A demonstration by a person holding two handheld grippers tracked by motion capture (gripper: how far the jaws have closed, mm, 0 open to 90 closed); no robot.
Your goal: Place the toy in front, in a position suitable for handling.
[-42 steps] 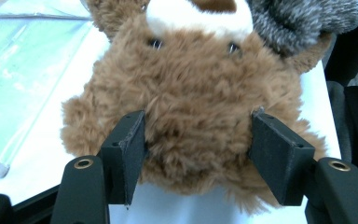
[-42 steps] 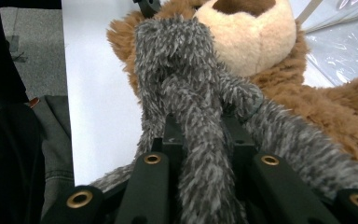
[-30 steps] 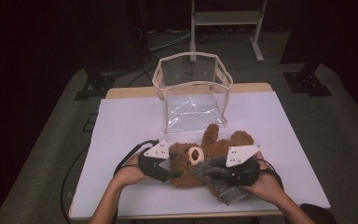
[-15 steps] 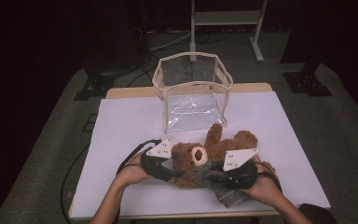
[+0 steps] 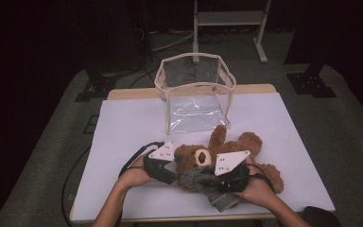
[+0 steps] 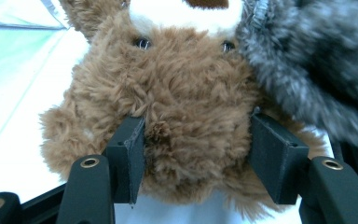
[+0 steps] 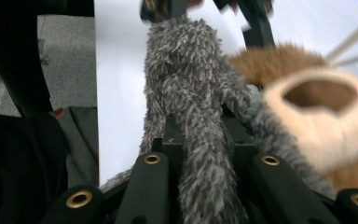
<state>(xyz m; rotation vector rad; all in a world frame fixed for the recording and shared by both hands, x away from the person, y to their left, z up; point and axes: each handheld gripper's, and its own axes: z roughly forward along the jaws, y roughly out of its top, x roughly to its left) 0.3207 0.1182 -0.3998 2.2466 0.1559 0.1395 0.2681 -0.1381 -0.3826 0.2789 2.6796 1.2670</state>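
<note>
I have the teddy bear lying on its back on the white tabletop, toward my side and a little right of centre, just in front of the clear plastic bag that stands open at the far edge. One of its brown paws reaches up to the foot of the bag; whether it touches the plastic I cannot tell.

My left hand-held gripper has come in from the left and is clamped on the bear's head. In the left gripper view the two black jaws press into the brown fur on either side of the crown, below the eyes and the pale muzzle, at a middling width with the plush bulging between them.

My right hand-held gripper sits over the bear's chest from the right, its pale three-cornered plate tilted up toward the camera. Its jaws are pinched nearly together on the grey scarf, a shaggy grey strip around the bear's neck. In the right gripper view the scarf runs straight up out of the narrow gap between the jaws, with the bear's muzzle just to the right of it.

A loose end of the scarf trails off toward the near edge of the tabletop under my right hand.
</note>
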